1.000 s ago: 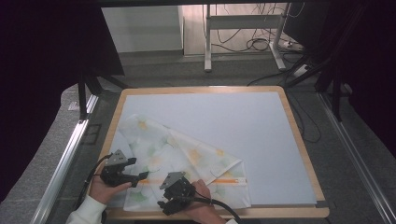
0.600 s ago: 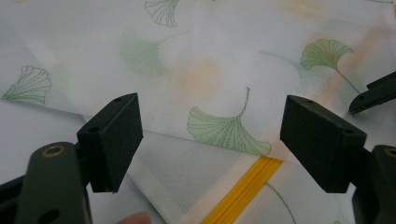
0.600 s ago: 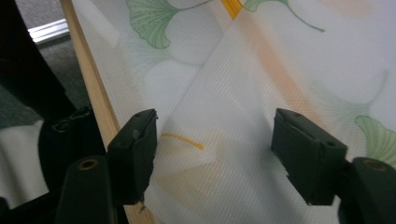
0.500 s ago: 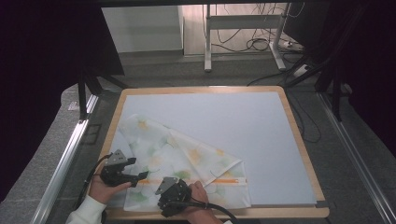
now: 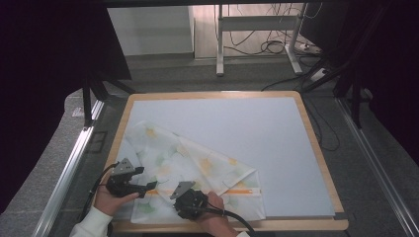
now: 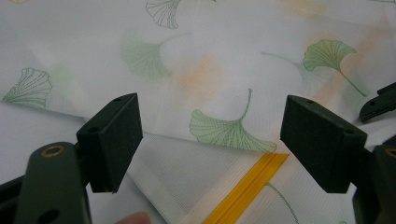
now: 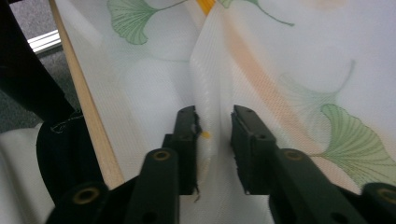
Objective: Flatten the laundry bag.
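Thin printed cloth [image 5: 192, 163]: light, limp, best taken at a raised fold.
Left gripper [image 6: 210, 140] jaws wide apart above it; right gripper [image 7: 213, 149] jaws nearly closed around a fold, apparently not yet clamped.

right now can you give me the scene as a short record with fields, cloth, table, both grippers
cloth: white cloth printed with green leaves, an orange stripe across it, partly folded, lying on the near left part of the table
table: pale top with a wooden rim
left gripper: left gripper open, jaws wide apart over a folded cloth edge
right gripper: right gripper with jaws either side of a raised cloth ridge, a gap visible; whether it pinches cannot be told
hands: one on each gripper, at the near edge
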### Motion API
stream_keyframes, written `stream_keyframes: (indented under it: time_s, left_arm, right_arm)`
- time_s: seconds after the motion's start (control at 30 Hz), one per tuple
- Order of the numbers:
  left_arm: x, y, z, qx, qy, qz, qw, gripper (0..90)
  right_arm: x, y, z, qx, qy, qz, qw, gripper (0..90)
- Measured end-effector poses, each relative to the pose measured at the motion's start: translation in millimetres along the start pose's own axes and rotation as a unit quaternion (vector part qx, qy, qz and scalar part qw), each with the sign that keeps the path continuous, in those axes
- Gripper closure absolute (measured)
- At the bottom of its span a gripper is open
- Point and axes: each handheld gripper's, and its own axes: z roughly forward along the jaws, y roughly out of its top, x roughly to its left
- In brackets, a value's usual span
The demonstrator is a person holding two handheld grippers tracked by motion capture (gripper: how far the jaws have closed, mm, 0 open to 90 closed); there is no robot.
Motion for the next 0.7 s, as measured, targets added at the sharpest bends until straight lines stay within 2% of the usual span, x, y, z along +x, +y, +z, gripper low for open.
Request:
stream_keyframes:
  time_s: [0.07, 0.2, 0.4, 0.7]
  left_arm:
    - [-0.1, 0.0, 0.0, -0.001, 0.000, -0.001, 1.0000, 20.8]
    - [0.5, 0.1, -0.2, 0.001, 0.000, 0.002, 1.0000, 20.8]
    - [1.0, 0.3, -1.2, 0.000, 0.000, 0.003, 1.0000, 20.8]
    - [-1.2, 1.2, -3.8, -0.014, -0.004, 0.003, 0.9999, 21.1]
  right_arm:
    - [-3.4, -1.0, -0.4, -0.003, 0.001, 0.009, 1.0000, 80.3]
    - [-6.9, -2.0, -1.1, -0.005, 0.007, 0.019, 0.9998, 83.5]
    - [-8.3, -1.8, -3.0, -0.009, 0.010, 0.018, 0.9997, 85.2]
    - [-23.1, 1.2, -22.5, -0.042, 0.004, 0.037, 0.9984, 86.4]
